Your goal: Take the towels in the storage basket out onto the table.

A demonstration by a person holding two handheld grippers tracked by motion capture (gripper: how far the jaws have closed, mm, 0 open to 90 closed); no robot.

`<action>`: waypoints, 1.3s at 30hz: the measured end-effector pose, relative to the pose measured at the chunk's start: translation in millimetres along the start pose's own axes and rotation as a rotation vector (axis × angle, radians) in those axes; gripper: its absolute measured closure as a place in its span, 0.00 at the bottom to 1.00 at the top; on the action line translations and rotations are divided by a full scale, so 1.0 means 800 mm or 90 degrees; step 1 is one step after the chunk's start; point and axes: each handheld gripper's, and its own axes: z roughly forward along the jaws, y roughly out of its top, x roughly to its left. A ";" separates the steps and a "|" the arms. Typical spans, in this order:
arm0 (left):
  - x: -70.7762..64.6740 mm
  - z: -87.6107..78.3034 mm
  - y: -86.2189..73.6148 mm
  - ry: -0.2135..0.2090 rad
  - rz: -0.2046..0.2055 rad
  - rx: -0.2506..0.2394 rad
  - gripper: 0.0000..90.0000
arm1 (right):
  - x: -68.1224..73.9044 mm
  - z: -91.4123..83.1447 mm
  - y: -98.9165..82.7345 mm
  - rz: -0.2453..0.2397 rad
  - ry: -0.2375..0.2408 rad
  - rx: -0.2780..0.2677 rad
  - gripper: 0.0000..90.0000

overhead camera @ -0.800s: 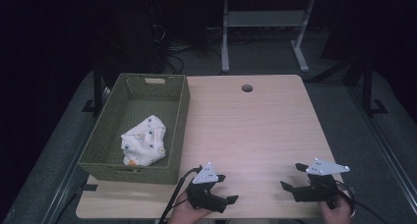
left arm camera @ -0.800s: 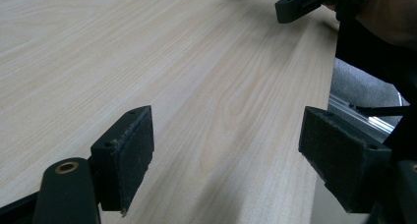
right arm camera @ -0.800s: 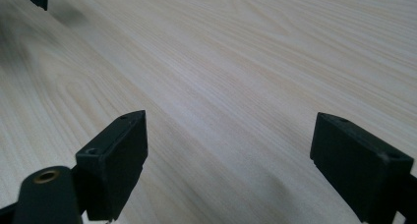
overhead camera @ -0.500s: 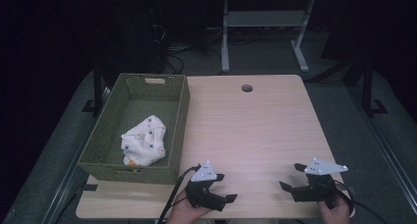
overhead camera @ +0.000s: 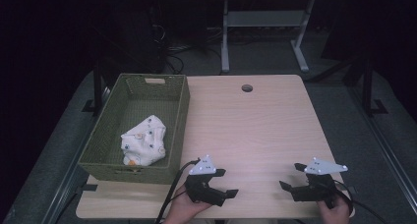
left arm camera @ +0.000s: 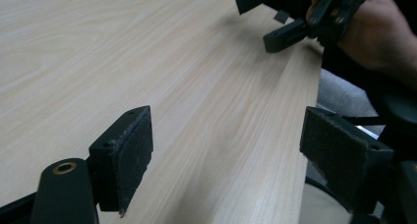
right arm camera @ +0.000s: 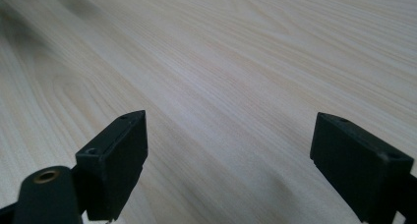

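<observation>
- High view: table (overhead camera: 255,121) carried a green woven basket (overhead camera: 179,118) along its left edge.
- White patterned cloth (overhead camera: 144,146) lay bunched in the basket's near half.
- Left gripper (overhead camera: 223,190) sat at the near edge, jaws wide apart, gripping nothing.
- Right gripper (overhead camera: 291,177) sat near the near-right corner, jaws spread, empty.

A light wooden table (overhead camera: 255,130) has a round cable hole (overhead camera: 247,88) near its far edge; beyond it, a grey metal stand (overhead camera: 263,32) sits on the dark floor.
</observation>
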 end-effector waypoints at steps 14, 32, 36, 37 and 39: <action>0.006 -0.002 0.029 -0.013 0.004 0.014 0.21 | -0.001 0.001 0.000 0.001 0.000 0.003 0.16; 0.015 -0.029 0.072 -0.021 0.027 0.030 0.20 | -0.002 0.000 -0.001 0.005 0.001 0.001 0.16; 0.018 -0.038 0.079 -0.017 0.030 0.034 0.20 | -0.002 0.000 -0.001 0.006 -0.001 0.001 0.16; 0.019 -0.041 0.081 -0.016 0.031 0.035 0.20 | -0.002 0.001 -0.001 0.006 -0.001 0.002 0.16; 0.020 -0.046 0.085 -0.015 0.036 0.033 0.20 | -0.002 0.000 -0.001 0.003 0.000 0.001 0.16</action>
